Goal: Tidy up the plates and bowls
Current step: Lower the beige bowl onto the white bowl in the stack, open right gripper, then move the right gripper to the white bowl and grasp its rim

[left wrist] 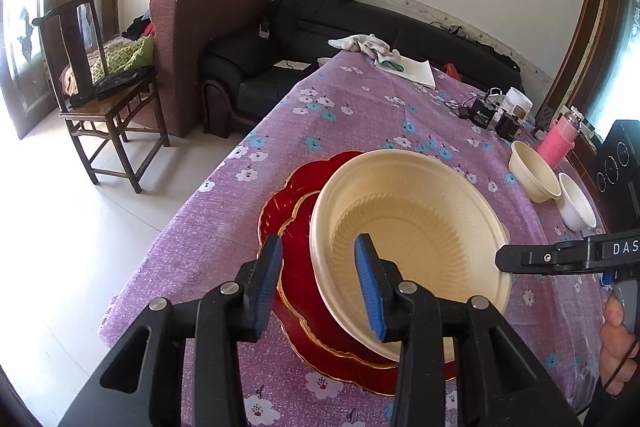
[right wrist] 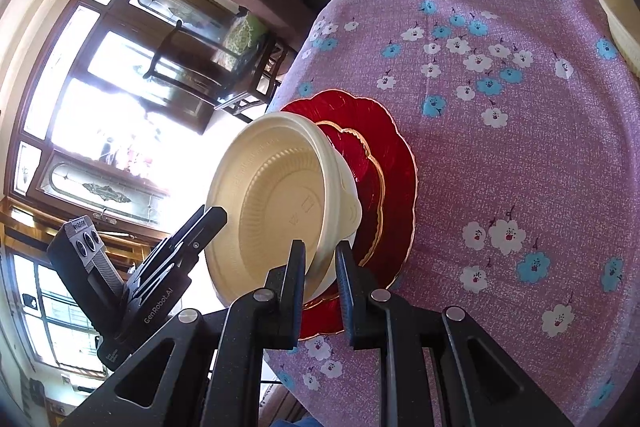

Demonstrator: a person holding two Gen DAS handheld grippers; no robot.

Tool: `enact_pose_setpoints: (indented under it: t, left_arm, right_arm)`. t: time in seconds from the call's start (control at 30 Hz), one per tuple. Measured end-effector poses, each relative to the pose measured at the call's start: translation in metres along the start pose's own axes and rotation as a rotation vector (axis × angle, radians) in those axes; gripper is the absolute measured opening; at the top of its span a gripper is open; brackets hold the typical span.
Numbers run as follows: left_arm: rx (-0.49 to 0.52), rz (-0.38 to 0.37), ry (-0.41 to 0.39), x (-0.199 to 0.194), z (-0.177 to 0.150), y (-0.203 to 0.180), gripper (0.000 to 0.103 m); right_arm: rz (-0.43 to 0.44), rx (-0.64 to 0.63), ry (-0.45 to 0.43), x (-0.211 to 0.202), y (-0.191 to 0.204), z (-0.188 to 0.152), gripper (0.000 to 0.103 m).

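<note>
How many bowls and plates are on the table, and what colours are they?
Cream bowls: 2, the big bowl on the plates and a small cream bowl.
White bowls: 1, the white bowl.
Red plates: 2, a large red plate with a smaller red plate on it.
Total: 5

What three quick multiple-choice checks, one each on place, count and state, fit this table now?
1. The large cream plastic bowl rests on: A a metal tray; B red scalloped glass plates; C a wire rack.
2. Red plates stacked: A one; B two; C four.
3. The right gripper is: A open, clear of the bowl; B shut on a spoon; C shut on the bowl's rim.

Key: B, red glass shows under the bowl; B, two gold edges lie nested; C, the rim sits pinched between its fingers.
</note>
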State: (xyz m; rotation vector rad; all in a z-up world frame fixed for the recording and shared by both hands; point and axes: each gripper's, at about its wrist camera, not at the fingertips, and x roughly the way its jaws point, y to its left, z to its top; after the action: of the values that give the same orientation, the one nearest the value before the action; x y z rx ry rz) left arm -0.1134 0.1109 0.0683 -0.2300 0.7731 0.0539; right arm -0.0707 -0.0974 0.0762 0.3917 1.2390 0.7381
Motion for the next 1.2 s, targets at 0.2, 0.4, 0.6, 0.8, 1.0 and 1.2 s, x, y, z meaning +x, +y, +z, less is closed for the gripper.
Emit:
enact_pose_setpoints:
  t: [0.2, 0.4, 0.6, 0.8, 1.0, 1.2]
  left_arm:
    - [-0.009, -0.002, -0.018, -0.006, 0.001, 0.001, 0.041]
    - [0.001, -0.010, -0.067, -0.024, 0.004, -0.008, 0.042]
    - [0.076, -0.038, -0.124, -0.046, 0.011, -0.041, 0.047]
    - [0.195, -0.122, -0.110, -0.043, 0.013, -0.104, 0.051]
    - [0.334, -0.260, 0.011, -0.002, 0.004, -0.192, 0.053]
    - [0.426, -0.340, 0.178, 0.049, -0.005, -0.276, 0.052]
  right_arm:
    - [0.002, -0.012, -0.019, -0.009, -0.001, -0.001, 0.019]
    - [0.025, -0.005, -0.044, -0.023, -0.008, -0.007, 0.019]
    - [0.011, 0.005, -0.132, -0.060, -0.029, -0.015, 0.020]
    - [-0.036, 0.060, -0.242, -0.101, -0.070, -0.012, 0.023]
    - [-0.114, 0.141, -0.384, -0.160, -0.127, -0.008, 0.023]
    - [-0.294, 0.208, -0.592, -0.252, -0.192, -0.002, 0.023]
